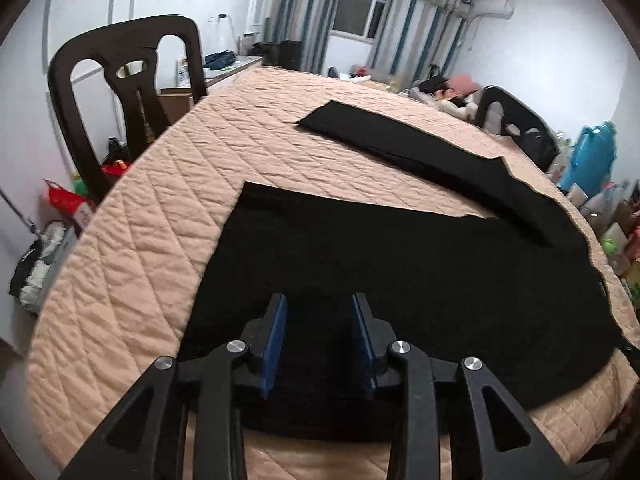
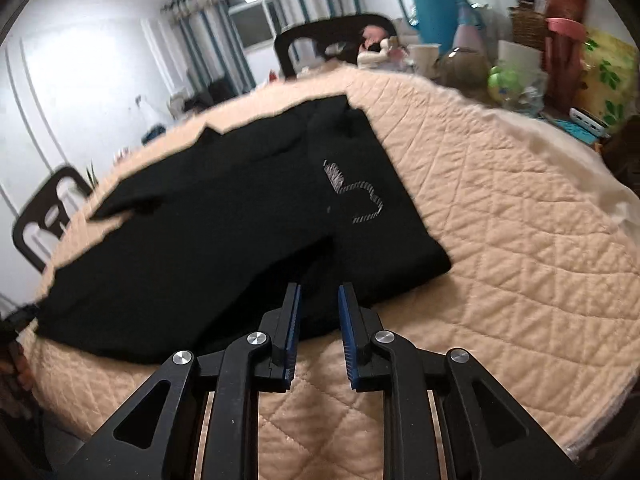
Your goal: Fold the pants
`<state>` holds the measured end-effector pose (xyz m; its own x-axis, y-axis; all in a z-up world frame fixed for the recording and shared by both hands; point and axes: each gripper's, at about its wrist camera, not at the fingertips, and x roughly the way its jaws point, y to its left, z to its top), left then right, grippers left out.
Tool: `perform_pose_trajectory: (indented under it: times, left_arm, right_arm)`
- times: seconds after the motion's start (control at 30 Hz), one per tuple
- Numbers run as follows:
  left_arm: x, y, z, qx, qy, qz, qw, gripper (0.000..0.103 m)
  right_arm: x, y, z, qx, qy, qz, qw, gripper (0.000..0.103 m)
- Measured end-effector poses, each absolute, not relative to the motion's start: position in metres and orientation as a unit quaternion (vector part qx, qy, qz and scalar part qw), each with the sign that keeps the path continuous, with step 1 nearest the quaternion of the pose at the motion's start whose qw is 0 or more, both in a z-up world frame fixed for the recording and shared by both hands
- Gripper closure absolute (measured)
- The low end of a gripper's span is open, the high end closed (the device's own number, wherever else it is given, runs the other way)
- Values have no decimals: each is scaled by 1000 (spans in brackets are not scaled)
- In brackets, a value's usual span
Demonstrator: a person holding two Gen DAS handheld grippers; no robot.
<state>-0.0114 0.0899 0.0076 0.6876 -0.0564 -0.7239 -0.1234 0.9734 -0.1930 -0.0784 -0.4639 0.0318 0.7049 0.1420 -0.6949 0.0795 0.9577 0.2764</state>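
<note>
Left claw (image 1: pixel 320 304) parted over black pants (image 1: pixel 400 272), legs apparently pointing away.

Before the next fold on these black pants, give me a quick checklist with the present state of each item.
1. Left gripper open, nothing pinched: ok.
2. Right gripper open, over the near hem: ok.
3. Pants lying flat on the quilted cover: ok.
4. Legs aligned: not ok, the far leg lies splayed apart.
5. Waist end with stitched logo free of folds: ok.
6. Fabric touching either gripper's fingers: cannot tell.
</note>
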Motion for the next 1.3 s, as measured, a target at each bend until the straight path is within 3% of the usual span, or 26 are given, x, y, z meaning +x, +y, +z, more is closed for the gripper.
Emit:
perform_pose_trajectory:
  times: [0.17, 0.23, 0.27, 0.47, 0.53, 0.63, 0.8, 0.93, 1.3]
  left_arm:
    - [-13, 94, 13, -124, 383, 9, 916, 68]
    - [-17, 95, 13, -135, 380, -5, 915, 68]
    - [-16, 94, 13, -139, 381, -12, 914, 68]
    - [-13, 80, 14, -136, 376, -36, 916, 68]
    - [-9, 78, 13, -131, 374, -39, 917, 68]
    - [-1, 83, 2, -129, 390, -20, 911, 68]
    - [0, 88, 2, -133, 392, -25, 910, 68]
    - [2, 88, 7, -124, 395, -17, 910, 68]
    - [5, 98, 38, -110, 370, -7, 923, 64]
  right_arm:
    - [-99, -490, 33, 211, 365, -28, 906, 75]
    - [-98, -501, 22, 255, 378, -18, 890, 61]
    - [-94, -505, 17, 273, 383, -15, 883, 60]
    - [-72, -524, 9, 365, 348, -6, 864, 60]
    - [-70, -527, 9, 368, 346, -17, 863, 84]
    - [-75, -531, 9, 370, 342, -13, 864, 91]
    - [-82, -540, 5, 372, 347, -18, 861, 90]
    - [-79, -529, 23, 312, 353, -20, 882, 78]
    - [-85, -500, 72, 167, 303, -81, 935, 76]
